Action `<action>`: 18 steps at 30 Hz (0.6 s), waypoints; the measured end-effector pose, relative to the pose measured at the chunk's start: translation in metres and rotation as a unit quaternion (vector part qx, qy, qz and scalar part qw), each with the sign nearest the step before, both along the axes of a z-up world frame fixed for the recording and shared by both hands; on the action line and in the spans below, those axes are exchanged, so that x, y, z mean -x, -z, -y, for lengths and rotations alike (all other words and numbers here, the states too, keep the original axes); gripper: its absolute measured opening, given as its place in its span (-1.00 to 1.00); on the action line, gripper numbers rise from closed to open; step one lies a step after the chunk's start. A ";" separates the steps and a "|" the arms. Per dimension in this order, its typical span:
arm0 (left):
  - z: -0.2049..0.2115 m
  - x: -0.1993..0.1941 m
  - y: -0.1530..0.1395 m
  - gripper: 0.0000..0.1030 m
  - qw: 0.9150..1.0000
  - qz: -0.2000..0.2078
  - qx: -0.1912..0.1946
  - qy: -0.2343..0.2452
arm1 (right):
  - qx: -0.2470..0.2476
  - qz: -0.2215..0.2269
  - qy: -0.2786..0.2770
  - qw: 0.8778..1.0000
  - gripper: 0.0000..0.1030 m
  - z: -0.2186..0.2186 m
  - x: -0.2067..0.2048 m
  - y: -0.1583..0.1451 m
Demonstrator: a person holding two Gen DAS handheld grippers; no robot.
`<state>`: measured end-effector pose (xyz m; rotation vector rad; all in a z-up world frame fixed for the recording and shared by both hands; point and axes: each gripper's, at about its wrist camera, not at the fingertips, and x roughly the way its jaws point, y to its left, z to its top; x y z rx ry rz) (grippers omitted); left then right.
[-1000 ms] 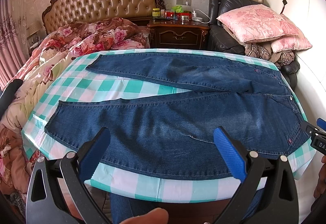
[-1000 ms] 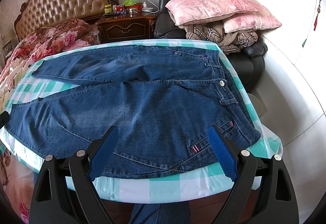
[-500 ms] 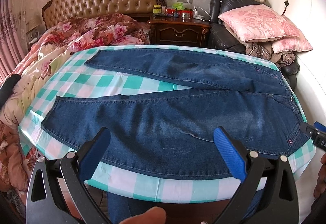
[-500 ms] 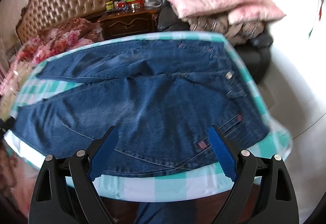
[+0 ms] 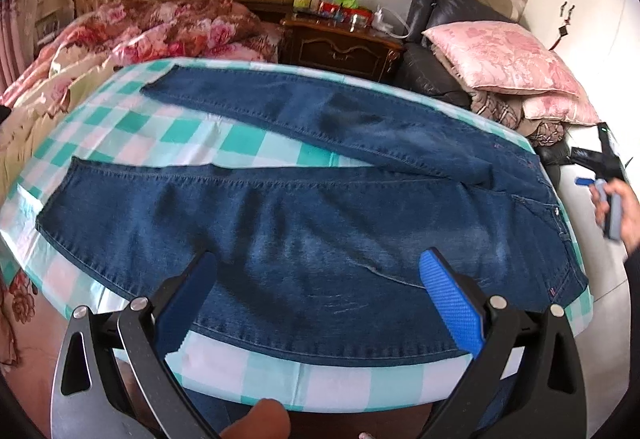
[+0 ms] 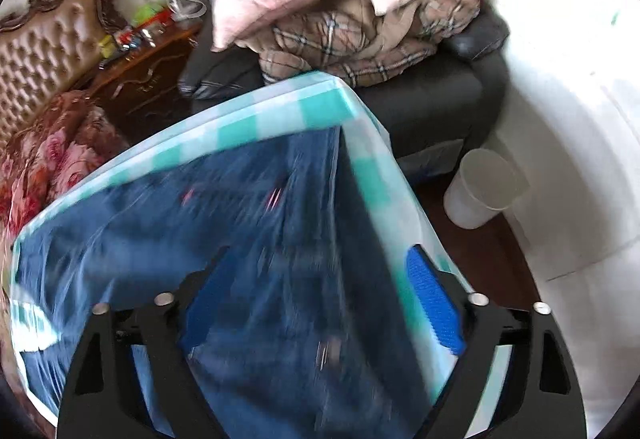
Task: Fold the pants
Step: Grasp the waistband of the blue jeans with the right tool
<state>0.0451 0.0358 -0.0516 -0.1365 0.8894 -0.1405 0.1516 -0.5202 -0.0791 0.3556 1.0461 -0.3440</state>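
Observation:
Blue jeans [image 5: 320, 231] lie flat on a table under a teal-and-white checked cloth [image 5: 192, 135]. The legs run left and the waist is at the right. My left gripper [image 5: 320, 299] hovers open over the near leg by the table's front edge, with nothing between its pads. A hand holds my right gripper [image 5: 588, 175] beyond the waist end. In the blurred right wrist view, the right gripper [image 6: 324, 299] hangs over the waistband of the jeans [image 6: 260, 239] by the cloth's corner [image 6: 320, 99]. Its jaws are closing but still wide apart, and the pads are not pressing the denim.
A bed with a floral quilt [image 5: 160, 31] and a tufted headboard stands behind the table on the left. A dark nightstand [image 5: 340, 47] and a black armchair stacked with pink pillows [image 5: 500, 59] stand at the back right. A white bin [image 6: 480, 195] sits on the floor by the wall.
The right gripper swung fast to the right and down over the waist end, blurring its view, and its jaws narrowed a little. The left gripper dipped slightly closer to the table and rolled.

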 end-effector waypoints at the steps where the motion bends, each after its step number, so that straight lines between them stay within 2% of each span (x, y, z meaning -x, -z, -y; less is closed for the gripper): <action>1: -0.003 -0.004 0.003 0.97 1.000 -0.007 0.000 -0.002 | -0.010 -0.009 0.001 1.000 0.49 0.010 -0.016 0.007; 4: -0.015 -0.015 0.009 0.97 1.000 -0.025 -0.001 -0.013 | -0.008 -0.024 -0.009 1.000 0.49 0.025 -0.056 0.023; 9: -0.032 -0.031 0.020 0.97 0.998 -0.046 0.000 -0.035 | -0.009 -0.058 -0.027 0.998 0.46 0.034 -0.100 0.053; 13: -0.037 -0.041 0.027 0.97 0.997 -0.056 -0.002 -0.045 | -0.020 -0.060 -0.038 0.997 0.12 0.032 -0.115 0.064; 14: -0.038 -0.044 0.028 0.97 0.997 -0.058 -0.002 -0.047 | -0.016 -0.060 -0.037 0.997 0.10 0.032 -0.118 0.066; 15: -0.039 -0.046 0.029 0.97 0.997 -0.060 0.000 -0.047 | -0.008 -0.058 -0.038 0.998 -0.01 0.031 -0.120 0.066; 16: -0.039 -0.049 0.030 0.97 0.997 -0.061 0.004 -0.047 | 0.008 -0.058 -0.040 0.997 -0.28 0.030 -0.122 0.065; 17: -0.039 -0.052 0.030 0.97 0.997 -0.061 0.007 -0.046 | 0.011 -0.057 -0.045 0.997 -0.40 0.028 -0.123 0.065; 18: -0.039 -0.057 0.031 0.97 0.997 -0.060 0.011 -0.045 | 0.004 -0.051 -0.052 0.997 -0.64 0.028 -0.124 0.063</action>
